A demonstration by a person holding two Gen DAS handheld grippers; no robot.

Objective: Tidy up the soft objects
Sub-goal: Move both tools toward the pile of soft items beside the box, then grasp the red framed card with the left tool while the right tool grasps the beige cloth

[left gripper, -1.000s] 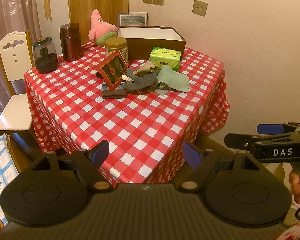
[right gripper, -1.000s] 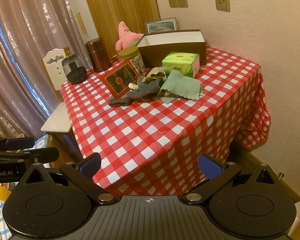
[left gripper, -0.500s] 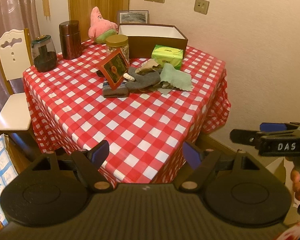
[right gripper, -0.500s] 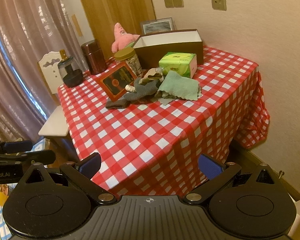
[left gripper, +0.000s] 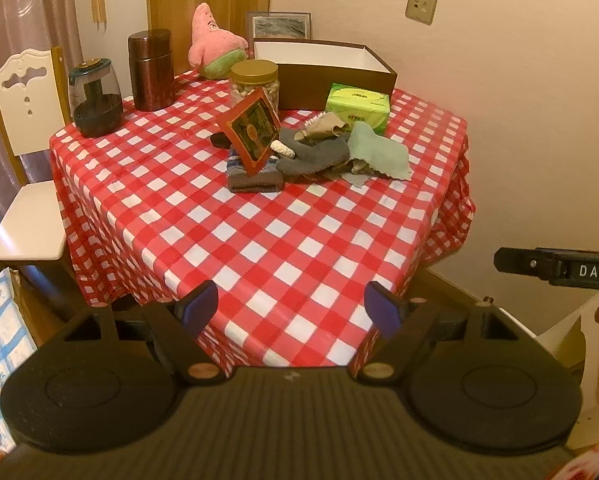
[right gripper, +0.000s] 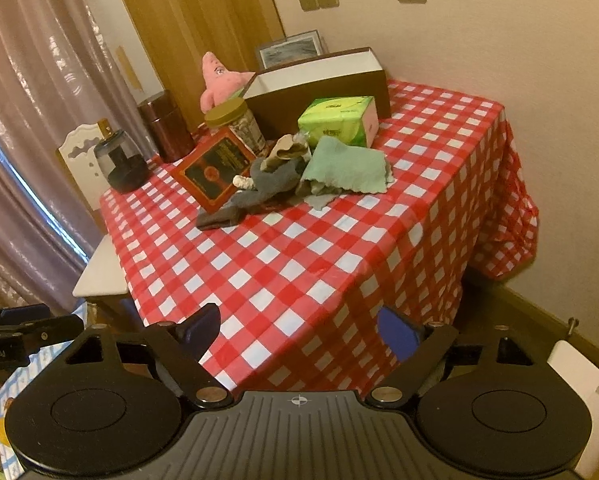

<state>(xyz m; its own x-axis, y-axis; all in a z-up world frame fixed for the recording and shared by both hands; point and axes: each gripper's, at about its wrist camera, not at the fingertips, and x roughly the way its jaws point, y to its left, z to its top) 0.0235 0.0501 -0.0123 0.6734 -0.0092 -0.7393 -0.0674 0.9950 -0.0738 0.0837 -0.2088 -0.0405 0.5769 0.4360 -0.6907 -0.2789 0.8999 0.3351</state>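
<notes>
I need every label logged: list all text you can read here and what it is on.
"DAS": on the right gripper body, seen from the left wrist.
"bot.AI", start cut off: on the left gripper body, seen from the right wrist.
Green tissue pack: print too blurred to read.
Red-framed card: print too small to read.

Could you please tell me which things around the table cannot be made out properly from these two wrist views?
- Brown box interior: both views, hidden by its own front wall.
- Clothes under the green cloth: both views, covered by it and the grey sock.
- Framed picture: both views, lower part behind the box.
- Right claw: left wrist view, cut by the edge.
</notes>
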